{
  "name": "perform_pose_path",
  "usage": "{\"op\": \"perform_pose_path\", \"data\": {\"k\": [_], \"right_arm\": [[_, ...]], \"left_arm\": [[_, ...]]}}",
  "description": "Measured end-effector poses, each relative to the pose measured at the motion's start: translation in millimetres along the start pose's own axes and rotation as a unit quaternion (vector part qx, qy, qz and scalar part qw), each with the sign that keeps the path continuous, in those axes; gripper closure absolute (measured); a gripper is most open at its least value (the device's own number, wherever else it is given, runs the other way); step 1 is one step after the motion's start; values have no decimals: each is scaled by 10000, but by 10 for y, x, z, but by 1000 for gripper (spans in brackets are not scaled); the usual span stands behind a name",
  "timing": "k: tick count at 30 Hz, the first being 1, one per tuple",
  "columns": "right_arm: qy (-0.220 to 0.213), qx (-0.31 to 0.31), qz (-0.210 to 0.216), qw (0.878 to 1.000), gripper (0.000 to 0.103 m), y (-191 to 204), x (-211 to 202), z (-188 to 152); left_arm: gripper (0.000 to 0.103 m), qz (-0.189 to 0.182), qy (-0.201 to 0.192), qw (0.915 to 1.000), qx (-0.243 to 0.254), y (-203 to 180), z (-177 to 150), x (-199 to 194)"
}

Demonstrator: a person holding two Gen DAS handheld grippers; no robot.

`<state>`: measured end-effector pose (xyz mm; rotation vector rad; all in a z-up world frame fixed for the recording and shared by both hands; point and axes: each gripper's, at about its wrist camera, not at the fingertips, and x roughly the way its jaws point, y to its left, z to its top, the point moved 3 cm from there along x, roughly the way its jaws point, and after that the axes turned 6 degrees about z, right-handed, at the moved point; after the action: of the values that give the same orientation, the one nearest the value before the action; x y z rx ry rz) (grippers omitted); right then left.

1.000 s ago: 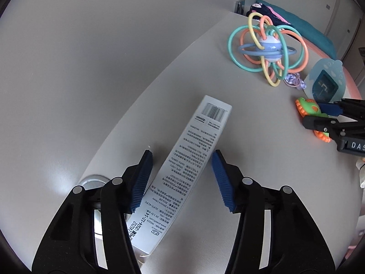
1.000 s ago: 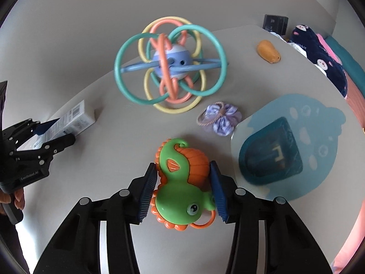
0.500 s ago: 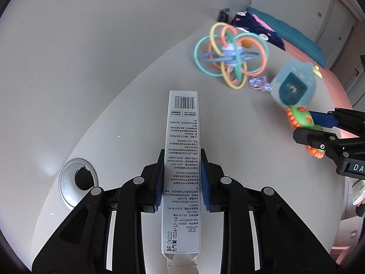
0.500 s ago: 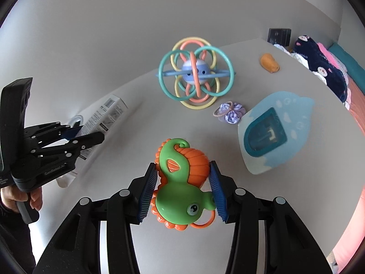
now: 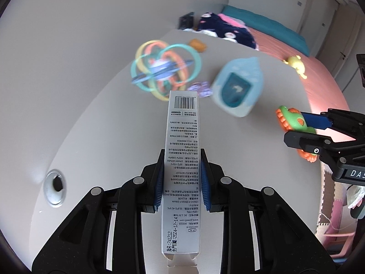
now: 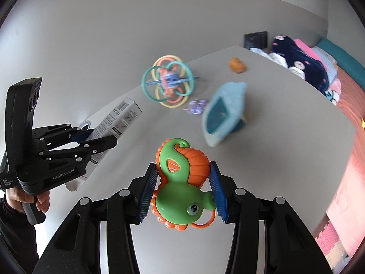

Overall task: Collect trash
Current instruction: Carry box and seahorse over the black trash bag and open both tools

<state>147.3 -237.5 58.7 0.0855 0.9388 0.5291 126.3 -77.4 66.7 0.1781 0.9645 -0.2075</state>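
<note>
**Cardboard carton and plastic seahorse both gripped; no bin in sight**

Nearest, in the left wrist view: left gripper [image 5: 181, 159] drawn narrow, blue pads pressed on the two long sides of the white printed carton [image 5: 182, 125]. Grip sits about mid-length, barcode end pointing away, open flap end hanging back under the wrist. In the right wrist view: right gripper [image 6: 181, 166] at a middling gap, clamped on the green and orange seahorse toy [image 6: 180, 194] across its ridged back. Both loads apparently lifted clear of the pale table [image 5: 109, 137].

Likely step: carrying both pieces off to wherever the rubbish goes. To do it well:
- Squeeze the carton no harder; thin card, probably empty, easily crushed or twisted out.
- Hold the long carton level, far end high enough to pass over whatever lies beyond.
- Watch the seahorse's rounded, slick shell; possible slip if the wrist tips sharply.
- Hold the two grippers apart, with no crossing of paths.

Farther out, toward the table's left edge by the wall: a metal cable grommet [image 5: 54, 187], harmless. Mid-table: a ring rattle [image 5: 164, 73], a purple scrunchie [image 5: 200, 89] just beside it, and a pale blue pouch-like toy [image 5: 237, 86]. At the far edge: a small orange object [image 5: 198, 44], a yellow toy [image 5: 296, 65] and dark clothing [image 5: 219, 29], with a pink bed [image 5: 319, 73] beyond.

Open room: bare table close to both grippers, and free air off the right edge above the foam floor mat [image 6: 328, 235]. Safest withdrawal probably up and back, away from the mid-table cluster.
</note>
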Motion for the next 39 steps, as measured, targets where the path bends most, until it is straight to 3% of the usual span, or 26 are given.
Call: {"op": "perform_pose_path", "data": {"k": [11,18,24,33,39], "right_arm": [[-391,701,-342,9962,55,-947,-719,-391],[-599,1251,-676,9880,55,-1616,-1159,-708],[-720,1749,-989,9770,55,-2125,-1464,-1014],[-786,2400,-1321,9585,55,-2831,-1745,-1432],[-734,2681,-1367,9508,55,-3171,-1745,-1588]], "left_arm": [[76,-640,-54,9955,696,-1344,295,66],[76,-1214,52,9840,1305,-2362,381,192],[76,-1486,197,9743,1679,-3039,420,334],[76,-1779,480,9582,2190,-3841,491,610],[76,-1877,668,9522,2316,-4151,474,822]]}}
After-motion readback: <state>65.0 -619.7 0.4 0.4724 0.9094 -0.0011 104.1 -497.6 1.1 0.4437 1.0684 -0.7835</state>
